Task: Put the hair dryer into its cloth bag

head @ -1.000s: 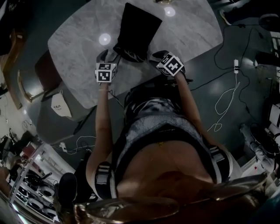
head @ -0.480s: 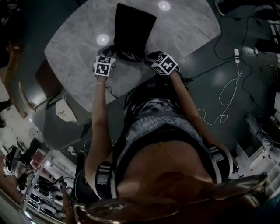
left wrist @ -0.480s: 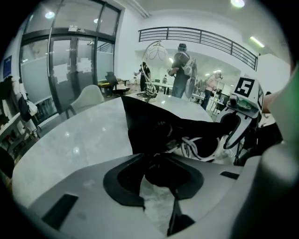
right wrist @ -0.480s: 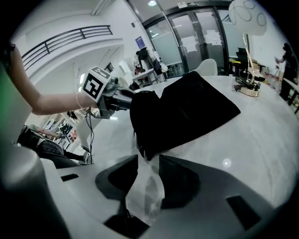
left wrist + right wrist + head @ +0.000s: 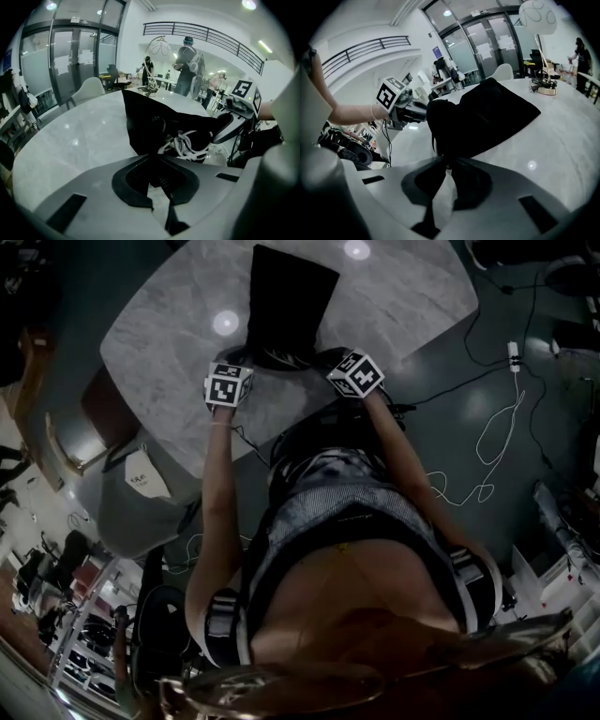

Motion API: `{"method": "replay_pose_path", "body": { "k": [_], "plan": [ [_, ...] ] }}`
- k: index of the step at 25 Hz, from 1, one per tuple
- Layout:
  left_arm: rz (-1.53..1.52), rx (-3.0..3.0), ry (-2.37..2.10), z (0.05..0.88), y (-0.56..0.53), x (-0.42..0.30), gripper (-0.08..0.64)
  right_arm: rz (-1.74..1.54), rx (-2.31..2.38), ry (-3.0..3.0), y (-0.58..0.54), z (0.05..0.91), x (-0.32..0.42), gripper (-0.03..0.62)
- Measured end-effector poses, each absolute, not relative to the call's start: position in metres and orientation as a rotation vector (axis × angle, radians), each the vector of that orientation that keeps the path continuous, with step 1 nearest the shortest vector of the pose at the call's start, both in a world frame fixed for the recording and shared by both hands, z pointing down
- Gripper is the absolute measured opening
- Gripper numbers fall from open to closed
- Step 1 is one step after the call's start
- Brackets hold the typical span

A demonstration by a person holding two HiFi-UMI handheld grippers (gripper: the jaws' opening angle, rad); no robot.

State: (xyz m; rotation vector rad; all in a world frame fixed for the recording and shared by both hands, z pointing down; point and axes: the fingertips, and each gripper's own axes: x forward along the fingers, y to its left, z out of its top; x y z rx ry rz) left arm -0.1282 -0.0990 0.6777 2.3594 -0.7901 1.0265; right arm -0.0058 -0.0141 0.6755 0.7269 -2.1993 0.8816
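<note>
- The soft black cloth bag [image 5: 286,296] lay on the marble table [image 5: 394,306], upper centre.
- I had my left gripper [image 5: 151,158] clamped on its rim; the right gripper [image 5: 444,161] had just been closing onto the same cloth.
- A white cord [image 5: 185,143] sat coiled in its mouth.

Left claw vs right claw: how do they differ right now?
Left claw is shut tight on the cloth bag at the left of its mouth, beside a white cord. Right claw has just been closing, bag cloth between its jaws, at the mouth's right; no cord shows in its view. Both pinch the same bag's near edge on the table.
</note>
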Motion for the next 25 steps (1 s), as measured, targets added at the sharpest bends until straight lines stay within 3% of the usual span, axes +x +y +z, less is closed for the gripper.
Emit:
{"method": "replay_pose_path", "body": {
  "k": [19,25],
  "plan": [
    [0.728,2.122,-0.661,0.664,-0.024,-0.094,0.011,0.934,0.972,-2.304,-0.042,0.647,0.027,0.092],
    [0.626,2.035,-0.687,0.672,-0.021,-0.087,0.011,0.956,0.994,-2.304,-0.044,0.642,0.049,0.132]
  ]
}}
